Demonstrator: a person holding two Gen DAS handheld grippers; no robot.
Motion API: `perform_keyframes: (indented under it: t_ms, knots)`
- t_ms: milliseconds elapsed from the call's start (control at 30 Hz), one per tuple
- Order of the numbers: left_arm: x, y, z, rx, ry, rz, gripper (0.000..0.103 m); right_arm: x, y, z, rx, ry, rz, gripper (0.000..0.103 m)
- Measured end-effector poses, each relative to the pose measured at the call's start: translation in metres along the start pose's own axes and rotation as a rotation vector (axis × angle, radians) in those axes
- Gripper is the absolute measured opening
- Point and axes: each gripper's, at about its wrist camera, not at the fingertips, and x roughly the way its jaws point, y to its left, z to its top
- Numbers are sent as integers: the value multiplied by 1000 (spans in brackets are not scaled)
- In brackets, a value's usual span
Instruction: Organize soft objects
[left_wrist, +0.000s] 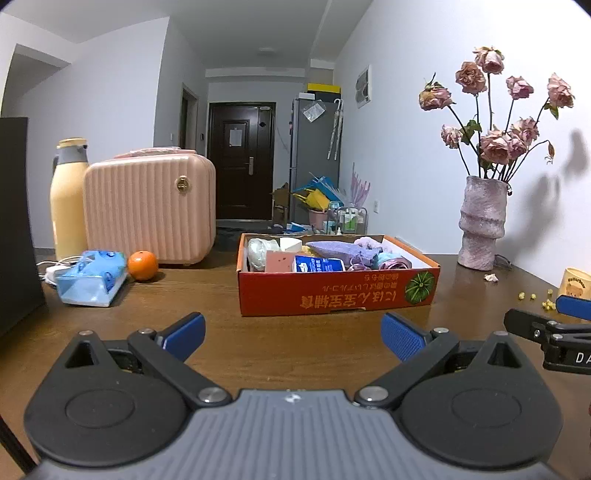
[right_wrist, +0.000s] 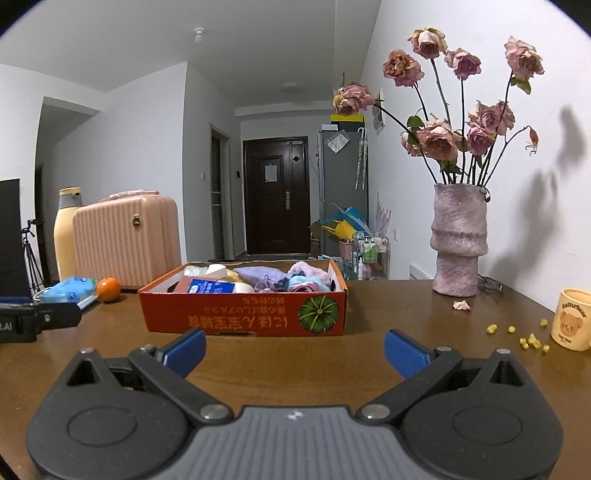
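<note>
A red cardboard box (left_wrist: 332, 295) (right_wrist: 240, 314) sits on the brown table, holding several soft items: a purple cloth (left_wrist: 340, 249) (right_wrist: 258, 274), a light blue cloth (right_wrist: 308, 282), a blue-and-white tissue pack (left_wrist: 317, 264) (right_wrist: 210, 286) and white pieces. A blue tissue pack (left_wrist: 90, 277) (right_wrist: 66, 290) lies on the table to the left. My left gripper (left_wrist: 293, 334) is open and empty, in front of the box. My right gripper (right_wrist: 295, 349) is open and empty, in front of the box; it also shows in the left wrist view (left_wrist: 561, 314).
A pink case (left_wrist: 151, 206) (right_wrist: 127, 240), a yellow bottle (left_wrist: 68, 199) and an orange (left_wrist: 143, 265) (right_wrist: 109, 289) stand at the left. A vase of dried roses (left_wrist: 480, 221) (right_wrist: 458, 240), a bear mug (right_wrist: 572, 319) and yellow crumbs (right_wrist: 532, 339) are at the right.
</note>
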Motion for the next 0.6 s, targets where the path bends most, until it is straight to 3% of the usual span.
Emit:
perform_keyframes:
  t_ms: [233, 600]
  knots:
    - [-40, -5, -18, 6, 3, -28, 103, -38, 9, -9, 1, -3, 17, 103]
    - [-65, -9, -34, 20, -1, -47, 103, -78, 19, -20, -10, 6, 47, 103]
